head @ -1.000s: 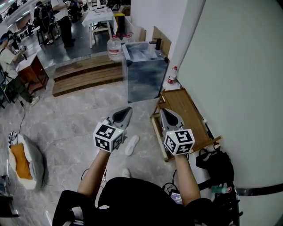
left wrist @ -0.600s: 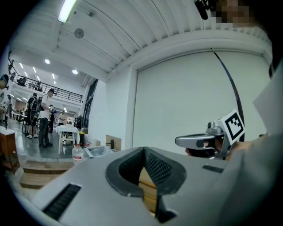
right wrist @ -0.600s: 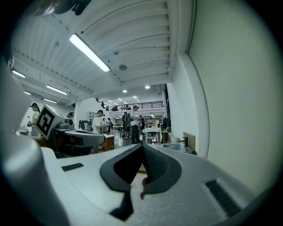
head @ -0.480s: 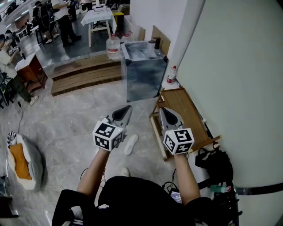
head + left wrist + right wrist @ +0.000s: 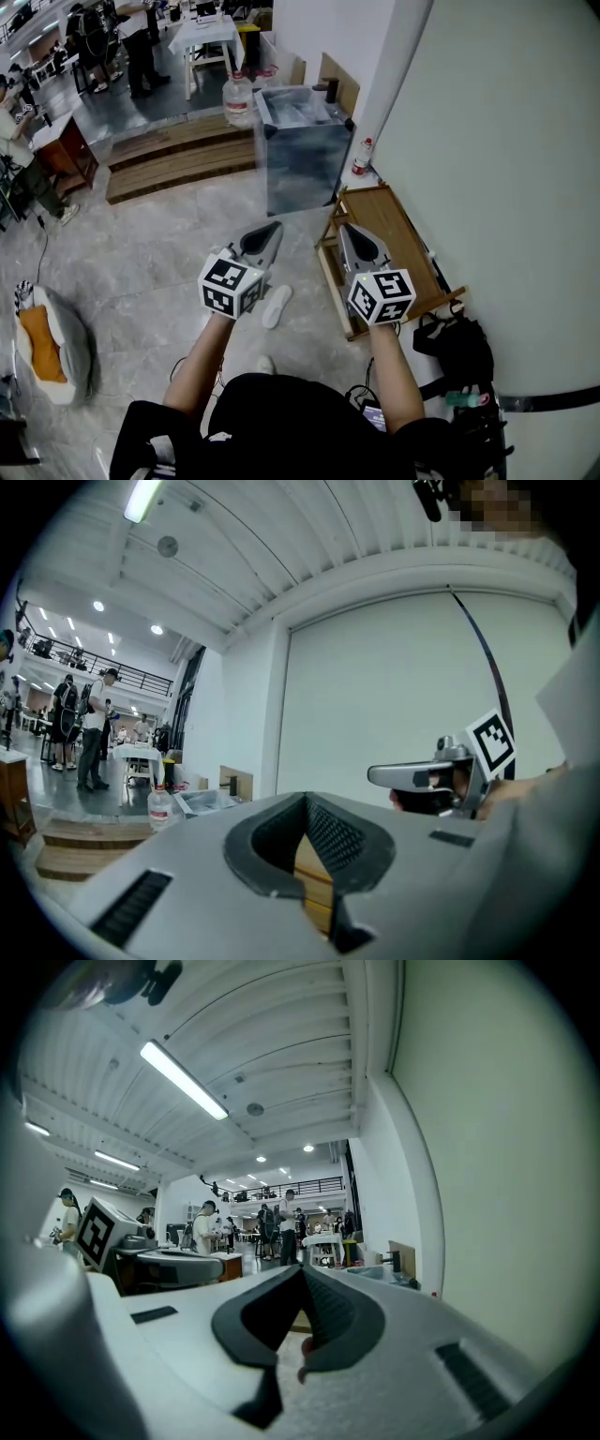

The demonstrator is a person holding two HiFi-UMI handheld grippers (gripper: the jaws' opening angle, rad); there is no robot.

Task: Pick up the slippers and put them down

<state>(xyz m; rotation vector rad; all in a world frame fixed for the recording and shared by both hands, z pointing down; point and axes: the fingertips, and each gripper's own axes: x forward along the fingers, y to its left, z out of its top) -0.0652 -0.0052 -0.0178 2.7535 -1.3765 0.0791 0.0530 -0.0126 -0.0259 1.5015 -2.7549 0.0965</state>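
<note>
One white slipper [image 5: 278,306] lies on the grey stone floor, below and between my two grippers. A second pale shape [image 5: 268,365], perhaps the other slipper, shows at the edge of the person's dark shirt. My left gripper [image 5: 263,238] is held level in the air, shut and empty; its jaws meet at the tip in the left gripper view [image 5: 307,800]. My right gripper [image 5: 361,246] hovers level over the corner of a low wooden rack [image 5: 398,246], also shut with nothing in it [image 5: 302,1270]. Neither gripper touches a slipper.
A metal box [image 5: 305,155] stands ahead by the wall, with a water jug [image 5: 238,97] and wooden steps [image 5: 178,159] behind it. A small red-capped bottle [image 5: 361,157] sits by the wall. A cushion [image 5: 52,345] lies at the left, a black bag [image 5: 459,352] at the right. People stand far back.
</note>
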